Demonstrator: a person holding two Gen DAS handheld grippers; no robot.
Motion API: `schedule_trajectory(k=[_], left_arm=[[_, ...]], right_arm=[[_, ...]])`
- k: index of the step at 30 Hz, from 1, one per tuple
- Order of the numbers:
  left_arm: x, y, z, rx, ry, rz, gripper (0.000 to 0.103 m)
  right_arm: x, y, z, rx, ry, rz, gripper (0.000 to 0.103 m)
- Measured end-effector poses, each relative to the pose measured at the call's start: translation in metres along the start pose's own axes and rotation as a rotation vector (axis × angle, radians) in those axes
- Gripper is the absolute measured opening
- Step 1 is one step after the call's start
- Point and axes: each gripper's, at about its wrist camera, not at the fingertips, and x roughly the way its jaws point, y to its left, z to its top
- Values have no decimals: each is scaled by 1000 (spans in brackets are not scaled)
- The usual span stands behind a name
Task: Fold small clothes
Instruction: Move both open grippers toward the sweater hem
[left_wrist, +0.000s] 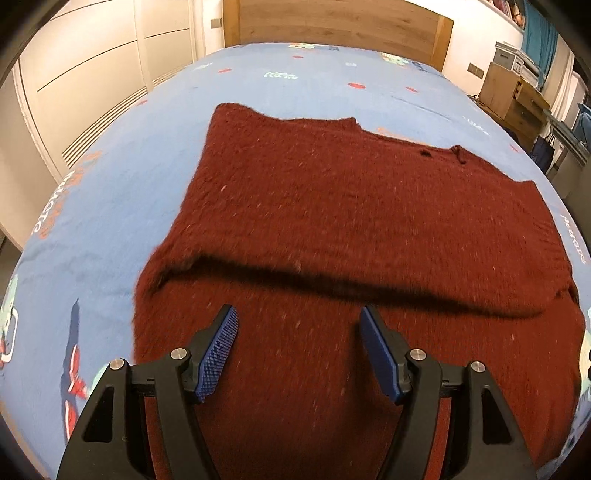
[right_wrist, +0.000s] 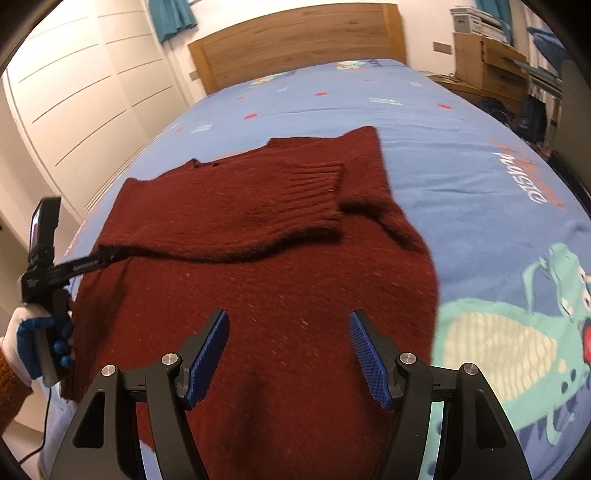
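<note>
A dark red knitted sweater (left_wrist: 332, 206) lies flat on the blue bed cover, with both sleeves folded across its body. In the right wrist view the sweater (right_wrist: 258, 266) shows a ribbed cuff (right_wrist: 314, 188) lying across the chest. My left gripper (left_wrist: 298, 332) is open and empty, above the sweater's near part. My right gripper (right_wrist: 289, 334) is open and empty, above the sweater's near right part. The left gripper's handle, held by a gloved hand (right_wrist: 33, 332), shows at the left edge of the right wrist view.
The blue printed bed cover (left_wrist: 122, 155) spreads around the sweater. A wooden headboard (right_wrist: 295, 40) stands at the far end. White wardrobe doors (right_wrist: 74, 92) are on the left, wooden furniture (right_wrist: 484, 59) with boxes on the right.
</note>
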Motion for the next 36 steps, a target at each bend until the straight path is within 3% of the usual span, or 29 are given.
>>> schedule_trajectory(k=[12, 25, 36], left_arm=[[-69, 32, -19, -41, -29, 12, 63], [-144, 76, -66, -145, -58, 0, 63], [-202, 79, -94, -148, -124, -14, 63]], right_arm=[[-51, -34, -28, 103, -28, -63, 69], [-114, -21, -35, 97, -117, -54, 69], [-163, -7, -54, 94, -171, -8, 69]])
